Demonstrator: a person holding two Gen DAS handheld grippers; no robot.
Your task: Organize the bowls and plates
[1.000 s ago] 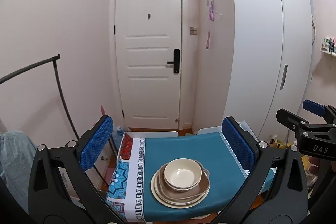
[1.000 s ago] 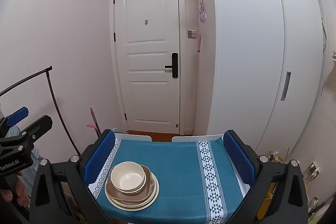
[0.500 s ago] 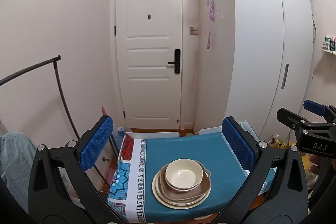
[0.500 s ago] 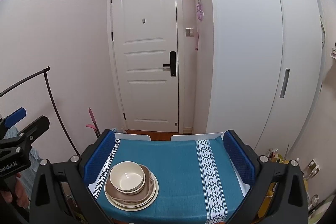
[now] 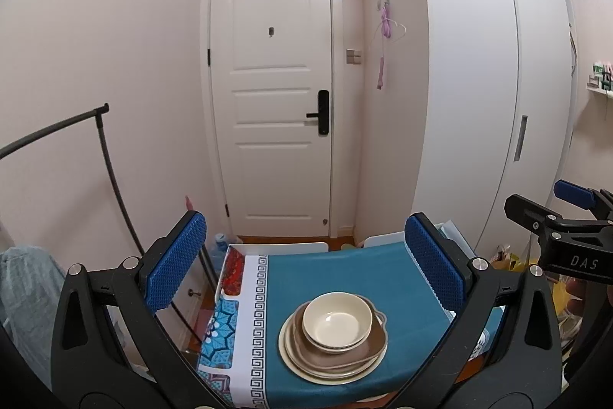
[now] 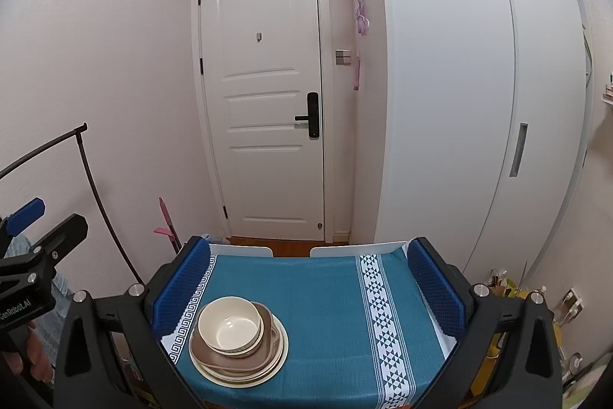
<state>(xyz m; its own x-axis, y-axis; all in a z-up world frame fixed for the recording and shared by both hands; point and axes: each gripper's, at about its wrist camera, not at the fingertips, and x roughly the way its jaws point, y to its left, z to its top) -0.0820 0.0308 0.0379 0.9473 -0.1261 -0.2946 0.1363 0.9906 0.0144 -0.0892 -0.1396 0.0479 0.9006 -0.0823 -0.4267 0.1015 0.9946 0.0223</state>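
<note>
Item: one stack of dishes [image 5: 332, 340], comprising a cream bowl [image 5: 337, 321] nested on a brown handled dish [image 5: 373, 344] over cream plates [image 5: 306, 367], set on a table under a teal cloth [image 6: 314, 286].

Left gripper [image 5: 304, 265]: jaws spread wide, nothing held; the stack was recorded below and between them, well apart.

Right gripper [image 6: 308, 284]: jaws spread, empty; the stack [image 6: 238, 342] lay below the left jaw, off centre.

Risks judged: bowl tipped if one rim were pinched; lower plates dragged along the cloth; the grippers knocked together over the stack.
</note>
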